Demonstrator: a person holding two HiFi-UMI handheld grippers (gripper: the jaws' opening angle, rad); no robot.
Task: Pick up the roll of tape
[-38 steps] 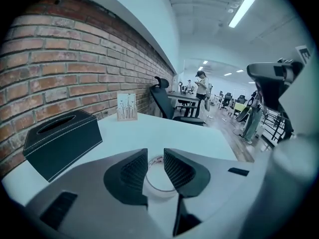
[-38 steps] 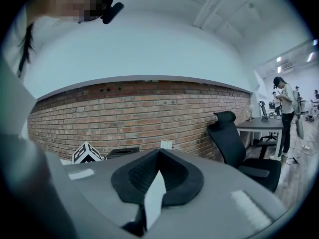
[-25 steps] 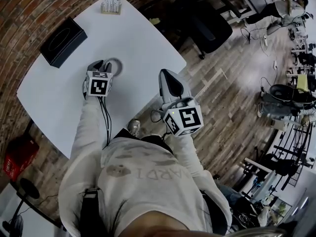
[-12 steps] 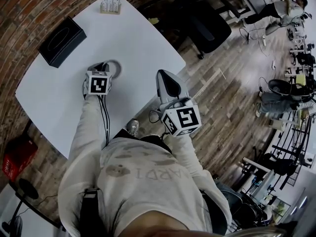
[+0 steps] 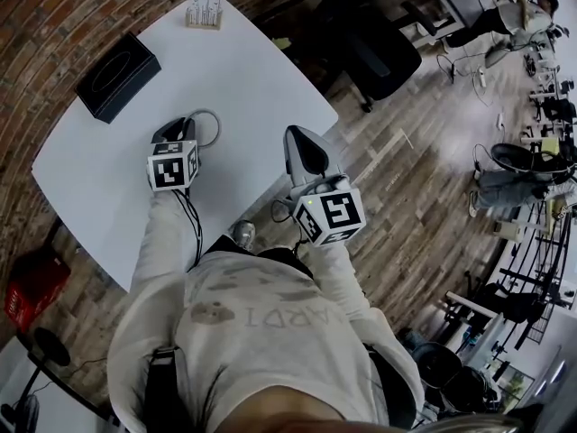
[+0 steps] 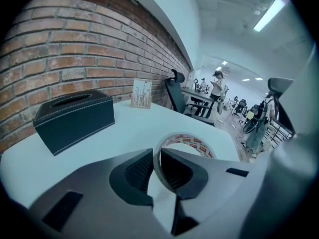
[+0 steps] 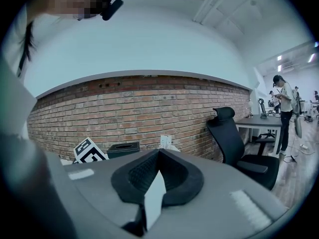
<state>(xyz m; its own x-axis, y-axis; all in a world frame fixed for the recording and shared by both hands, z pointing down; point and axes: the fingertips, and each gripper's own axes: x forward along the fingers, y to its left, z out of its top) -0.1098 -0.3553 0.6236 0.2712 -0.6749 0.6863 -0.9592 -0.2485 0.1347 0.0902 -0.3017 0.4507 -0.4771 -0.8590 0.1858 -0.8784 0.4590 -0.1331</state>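
Currently, the left gripper [image 6: 158, 157] pinches the near wall of the tape roll [image 6: 192, 142] over the white table [image 5: 252, 70] — jaws just closed, one pad inside the ring, one outside. The right gripper [image 7: 158, 156] — pressed together, empty.

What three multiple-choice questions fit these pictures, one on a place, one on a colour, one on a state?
1. Where on the table is the tissue box? A) wall side B) the person's edge C) centre
2. What colour is the table? A) brown B) white C) black
3. The left claw is: A) open, empty B) out of view C) shut on the roll of tape
Answers: 1 A, the box sits by the brick wall; 2 B, its top is white in the head view; 3 C, its jaws have just been closing and pinch the roll's band.
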